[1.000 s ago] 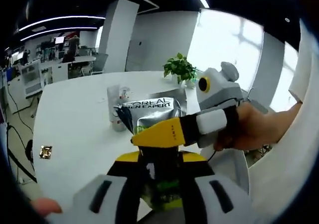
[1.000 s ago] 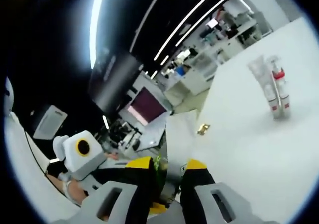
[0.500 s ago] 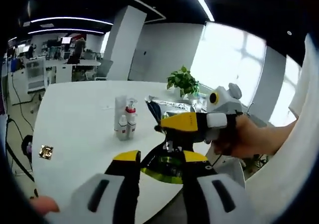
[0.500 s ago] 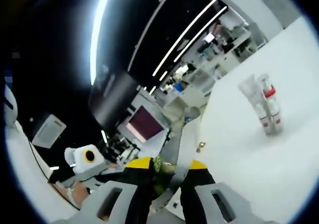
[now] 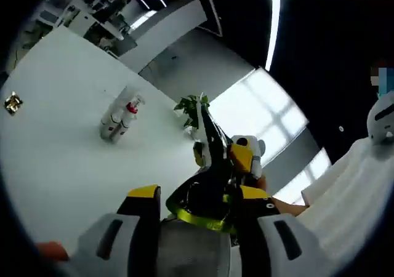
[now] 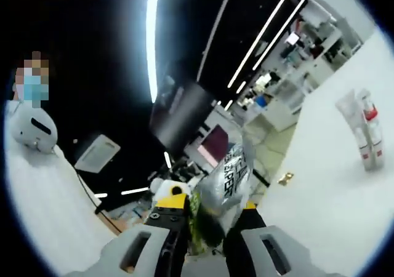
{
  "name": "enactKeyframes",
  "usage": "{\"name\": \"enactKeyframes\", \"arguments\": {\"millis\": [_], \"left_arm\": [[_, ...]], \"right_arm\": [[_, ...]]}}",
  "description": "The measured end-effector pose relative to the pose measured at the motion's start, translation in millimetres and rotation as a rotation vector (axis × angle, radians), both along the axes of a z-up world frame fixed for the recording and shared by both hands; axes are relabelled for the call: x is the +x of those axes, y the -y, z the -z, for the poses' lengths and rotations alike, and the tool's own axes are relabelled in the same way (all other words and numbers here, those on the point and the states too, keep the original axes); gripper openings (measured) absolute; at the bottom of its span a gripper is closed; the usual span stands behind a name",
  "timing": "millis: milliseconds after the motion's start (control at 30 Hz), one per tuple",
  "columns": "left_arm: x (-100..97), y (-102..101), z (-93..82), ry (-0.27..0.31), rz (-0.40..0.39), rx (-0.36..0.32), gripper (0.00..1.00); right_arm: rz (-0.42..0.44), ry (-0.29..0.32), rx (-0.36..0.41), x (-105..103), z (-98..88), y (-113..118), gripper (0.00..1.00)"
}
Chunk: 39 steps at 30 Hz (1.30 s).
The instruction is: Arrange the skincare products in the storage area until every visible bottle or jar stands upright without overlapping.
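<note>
- The left gripper has its jaws closed on the lower, green-banded end of a silver pouch, held up above the table edge
- The right gripper also clamps the same silver pouch, so both hold it in the air
- The other products, a white tube and a red-capped pump bottle, stand upright and close together, well apart on the white table
- I judge the step is carrying the pouch; next it needs setting upright near the bottles, not overlapping them
</note>
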<state>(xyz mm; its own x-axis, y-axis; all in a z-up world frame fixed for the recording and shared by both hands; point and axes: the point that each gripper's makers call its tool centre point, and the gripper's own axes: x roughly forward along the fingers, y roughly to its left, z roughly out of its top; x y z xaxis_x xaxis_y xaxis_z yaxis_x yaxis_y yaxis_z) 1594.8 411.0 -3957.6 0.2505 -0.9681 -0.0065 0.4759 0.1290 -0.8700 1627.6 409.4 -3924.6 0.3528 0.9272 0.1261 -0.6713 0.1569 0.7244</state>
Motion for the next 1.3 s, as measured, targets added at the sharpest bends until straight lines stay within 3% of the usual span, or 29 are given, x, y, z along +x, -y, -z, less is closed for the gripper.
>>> {"name": "enactKeyframes", "arguments": {"millis": [133,233,333,433,467,500,533,600,700,900,1000,1100,1300], "left_arm": [[-18.8,3.4,-13.3,-0.099,0.088,-0.145,0.25],[-17.2,3.1,-11.1,-0.142,0.073,-0.177,0.20],[-16.1,-0.9,-21.8,-0.198,0.069,-0.277,0.14],[-13.6,-7.0,-20.8,-0.172,0.041,-0.290,0.08],[-6.0,-9.9,-16.5,-0.140,-0.015,-0.262,0.00],[1.6,-12.8,-12.1,-0.107,-0.070,-0.234,0.00],[-1.4,-13.1,-12.9,-0.108,-0.058,-0.238,0.00],[-7.4,-13.9,-14.4,-0.108,-0.033,-0.244,0.00],[-2.2,-16.5,-12.3,-0.074,-0.081,-0.220,0.00],[9.2,-21.6,-15.9,-0.042,-0.185,-0.237,0.00],[21.3,-30.4,-19.5,-0.052,-0.282,-0.279,0.00],[30.0,-39.0,-15.5,-0.058,-0.344,-0.277,0.00],[27.4,-38.4,-7.4,-0.105,-0.354,-0.294,0.00]], "right_arm": [[-0.081,-0.004,0.042,-12.6,-6.6,-1.0,0.17],[-0.084,-0.015,0.038,-11.9,-4.8,-0.9,0.17],[-0.077,-0.018,0.036,-9.4,-3.2,-0.9,0.18],[-0.065,-0.029,0.038,-8.5,-1.9,-2.9,0.19],[-0.067,-0.027,0.029,-9.0,1.3,-3.8,0.15],[-0.069,-0.024,0.020,-9.4,4.4,-4.8,0.07],[-0.067,-0.035,0.024,-9.1,5.6,-5.8,0.06],[-0.062,-0.057,0.030,-8.7,7.9,-7.9,0.09],[-0.044,-0.085,0.049,-5.9,8.2,-8.7,0.09],[0.012,-0.110,0.081,3.2,8.5,-7.5,0.12],[0.032,-0.139,0.099,4.7,12.5,-7.4,0.16],[0.039,-0.158,0.092,1.6,17.9,-10.2,0.14],[0.041,-0.187,0.080,-1.0,25.1,-14.1,0.12]]}}
